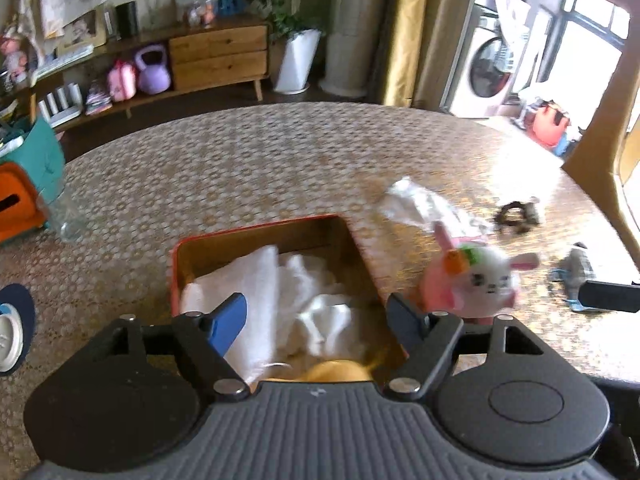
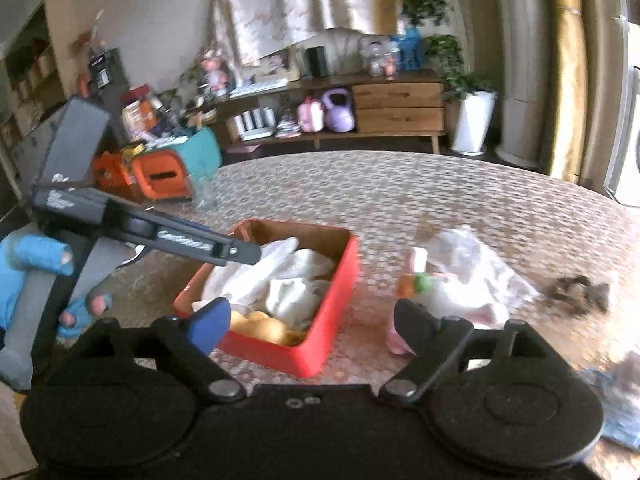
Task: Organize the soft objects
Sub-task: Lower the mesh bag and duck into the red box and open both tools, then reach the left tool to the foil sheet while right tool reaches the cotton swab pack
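- The left gripper (image 1: 316, 320) hangs over the near end of the red box (image 1: 256, 226), its jaws spread wide with nothing between them.
- The right gripper (image 2: 312, 326) sits nearer the table edge, jaws also wide and empty; it looks across the box's near right corner.
- The box stands on the patterned table (image 1: 248, 160). Inside lie white cloths (image 1: 288, 300), crumpled, and something yellow (image 2: 264, 322) at the near end, too blurred to name.
- A bunny toy (image 1: 476, 280), white with pink ears and an orange and green trim, lies on the table just right of the box, outside it.
- Behind the bunny lies a clear plastic bag (image 1: 416, 204), crumpled.
- Farther right a dark hair tie (image 1: 516, 216) rests on the table, apart from the bag.
- At the right edge lies a grey and blue soft thing (image 1: 572, 276), blurred.
- In the right wrist view the left gripper shows from the side, held by a hand (image 2: 36, 276) in a blue fingerless glove.
- An orange box (image 2: 162, 174) and a teal bin (image 2: 200, 152) stand at the table's far left.
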